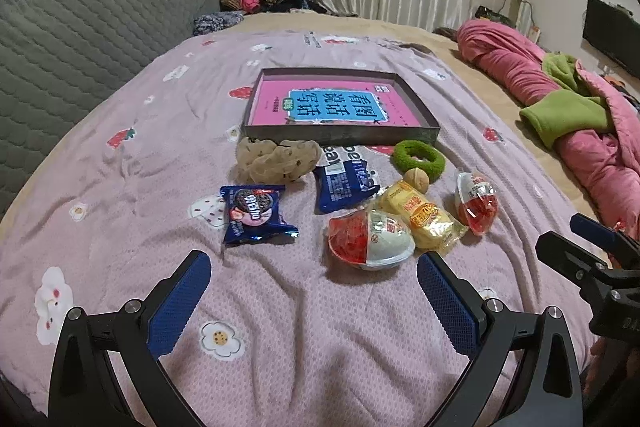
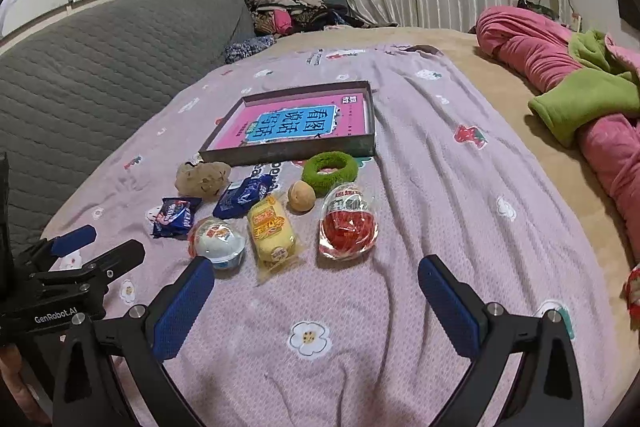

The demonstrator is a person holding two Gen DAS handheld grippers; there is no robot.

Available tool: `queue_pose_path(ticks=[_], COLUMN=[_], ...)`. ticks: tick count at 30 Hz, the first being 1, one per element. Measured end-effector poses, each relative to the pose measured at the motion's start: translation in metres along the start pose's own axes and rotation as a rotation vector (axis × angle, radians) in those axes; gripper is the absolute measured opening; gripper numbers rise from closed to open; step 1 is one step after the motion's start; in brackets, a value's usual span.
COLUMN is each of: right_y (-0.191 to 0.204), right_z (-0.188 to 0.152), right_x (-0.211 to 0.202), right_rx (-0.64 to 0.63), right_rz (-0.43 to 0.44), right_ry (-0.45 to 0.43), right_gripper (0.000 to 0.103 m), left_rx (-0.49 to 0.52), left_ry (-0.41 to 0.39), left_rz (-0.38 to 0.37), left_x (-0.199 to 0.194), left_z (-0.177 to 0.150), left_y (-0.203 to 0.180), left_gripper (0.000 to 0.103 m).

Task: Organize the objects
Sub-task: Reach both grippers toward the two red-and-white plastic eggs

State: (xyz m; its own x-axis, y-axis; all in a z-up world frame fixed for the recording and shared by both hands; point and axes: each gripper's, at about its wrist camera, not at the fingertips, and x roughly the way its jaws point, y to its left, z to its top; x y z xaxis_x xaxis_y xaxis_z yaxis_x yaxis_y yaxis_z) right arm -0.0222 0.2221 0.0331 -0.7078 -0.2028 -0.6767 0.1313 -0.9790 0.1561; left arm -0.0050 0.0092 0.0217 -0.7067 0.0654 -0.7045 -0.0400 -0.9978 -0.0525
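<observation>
Left wrist view shows my left gripper (image 1: 314,285) with jaws released, hovering over the bed's near edge, nothing held. My right gripper (image 2: 316,287) is likewise spread and empty. The snacks sit mid-bed just before the tray (image 1: 428,115), which holds a pink book (image 1: 272,103). I'd judge the Oreo packet (image 1: 256,213) my nearest pick: I should approach low, straddle its crimped ends, and avoid snagging the blanket (image 1: 120,187) beneath.

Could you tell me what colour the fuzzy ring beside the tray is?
The fuzzy ring is green, clearest in the right wrist view.
</observation>
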Motion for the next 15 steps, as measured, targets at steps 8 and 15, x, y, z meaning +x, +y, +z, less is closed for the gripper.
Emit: queue_pose_path(ticks=[8,15], right_y=[-0.005,-0.013], right_z=[0.013,0.018], right_x=[0.018,0.039], right_rx=[-0.013,-0.016], right_rz=[-0.014,-0.012], right_ry=[0.035,0.074], right_gripper=[0.103,0.103], left_rx=[0.048,0.094], left_ry=[0.028,0.045], left_rz=[0.014,-0.041], left_x=[0.024,0.047], left_z=[0.006,0.003], left_y=[-0.018,-0.03], left_gripper=[0.103,0.103])
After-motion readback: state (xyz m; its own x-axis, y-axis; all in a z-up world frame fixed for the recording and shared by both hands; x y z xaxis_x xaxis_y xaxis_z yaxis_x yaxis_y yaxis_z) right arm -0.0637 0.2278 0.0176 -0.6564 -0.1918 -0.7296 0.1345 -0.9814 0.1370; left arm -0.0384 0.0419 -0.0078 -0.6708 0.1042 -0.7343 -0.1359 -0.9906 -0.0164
